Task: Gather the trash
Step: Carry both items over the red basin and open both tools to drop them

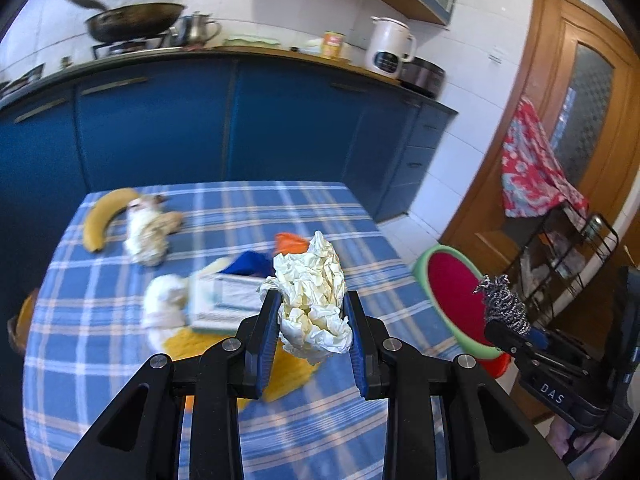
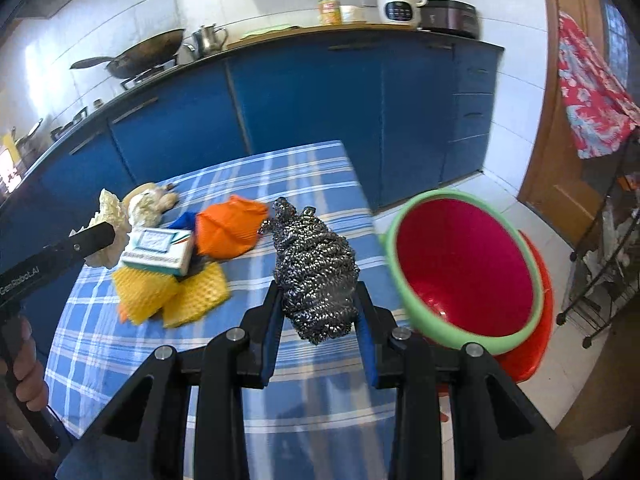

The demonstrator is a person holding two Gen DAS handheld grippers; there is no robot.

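Observation:
My left gripper (image 1: 314,320) is shut on a crumpled cream paper ball (image 1: 316,292) and holds it above the blue checked table (image 1: 120,344). My right gripper (image 2: 318,312) is shut on a steel wool scourer (image 2: 316,268), held above the table's right edge. The scourer also shows in the left wrist view (image 1: 502,304), and the paper ball in the right wrist view (image 2: 108,216). A red bin with a green rim (image 2: 468,264) stands tilted just right of the table, right of the scourer.
On the table lie a banana (image 1: 102,220), a pale crumpled wrapper (image 1: 150,232), a white wad (image 1: 166,300), a small carton (image 2: 158,254), an orange net (image 2: 228,232), yellow mesh pieces (image 2: 172,292) and blue scrap. Blue cabinets behind; a wire rack (image 2: 608,240) at right.

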